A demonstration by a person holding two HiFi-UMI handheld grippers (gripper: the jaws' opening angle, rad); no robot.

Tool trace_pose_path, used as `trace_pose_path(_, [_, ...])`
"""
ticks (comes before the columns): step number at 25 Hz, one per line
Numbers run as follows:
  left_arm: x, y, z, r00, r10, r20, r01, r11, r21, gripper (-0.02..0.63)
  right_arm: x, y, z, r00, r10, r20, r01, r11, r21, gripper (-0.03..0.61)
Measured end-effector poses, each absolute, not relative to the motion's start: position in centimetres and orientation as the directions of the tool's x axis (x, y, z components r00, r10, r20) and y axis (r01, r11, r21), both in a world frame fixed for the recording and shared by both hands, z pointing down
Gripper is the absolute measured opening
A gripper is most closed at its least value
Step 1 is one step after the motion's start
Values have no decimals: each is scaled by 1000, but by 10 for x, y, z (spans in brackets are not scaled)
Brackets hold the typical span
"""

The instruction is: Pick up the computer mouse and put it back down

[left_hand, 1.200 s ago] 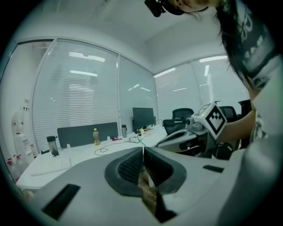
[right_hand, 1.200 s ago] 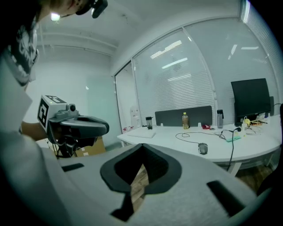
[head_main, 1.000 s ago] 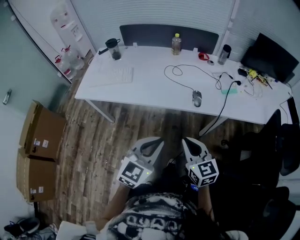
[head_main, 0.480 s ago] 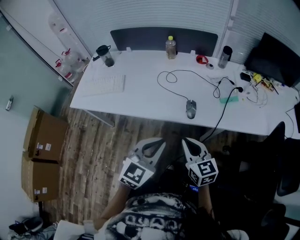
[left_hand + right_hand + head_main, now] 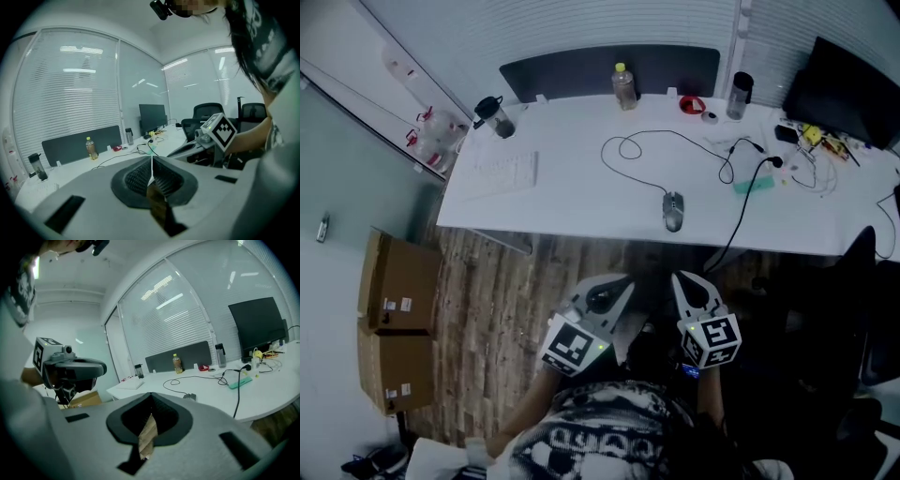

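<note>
A grey wired computer mouse (image 5: pixel 673 210) lies near the front edge of the white desk (image 5: pixel 572 202), its black cable looping back across the top. The right gripper view shows the mouse (image 5: pixel 190 397) small and well beyond the jaws. My left gripper (image 5: pixel 617 281) and right gripper (image 5: pixel 681 278) hang side by side over the wooden floor, short of the desk edge and well apart from the mouse. Both are shut with nothing between the fingers, as the left gripper (image 5: pixel 151 160) and right gripper (image 5: pixel 151 395) show in their own views. In the left gripper view the mouse is hidden.
The desk carries a white keyboard (image 5: pixel 503 171), a dark shaker cup (image 5: pixel 492 116), a drink bottle (image 5: pixel 624 86), a dark tumbler (image 5: pixel 735 95), a black monitor (image 5: pixel 848 94) and cable clutter at the right. Cardboard boxes (image 5: pixel 394 281) stand on the floor left, black office chairs (image 5: pixel 853 309) at the right.
The desk and mouse have slid lower and leftward in the head view as the person and both grippers come closer to the desk. Both grippers stay shut and empty.
</note>
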State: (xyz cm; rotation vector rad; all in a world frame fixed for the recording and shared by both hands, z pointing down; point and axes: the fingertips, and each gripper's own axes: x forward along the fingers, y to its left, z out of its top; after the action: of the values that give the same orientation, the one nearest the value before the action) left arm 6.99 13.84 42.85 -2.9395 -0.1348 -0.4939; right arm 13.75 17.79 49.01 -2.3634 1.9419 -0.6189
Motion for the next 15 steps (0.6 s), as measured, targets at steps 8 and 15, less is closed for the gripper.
trace_pose_path(8, [100, 124, 428, 932, 157, 328, 213, -966, -143, 5, 173, 186, 496, 283, -913, 294, -891, -364, -271, -5])
trace_pose_path(15, [132, 89, 432, 915, 268, 301, 320, -937, -139, 5, 212, 163, 501, 401, -862, 310, -843, -479, -244, -5])
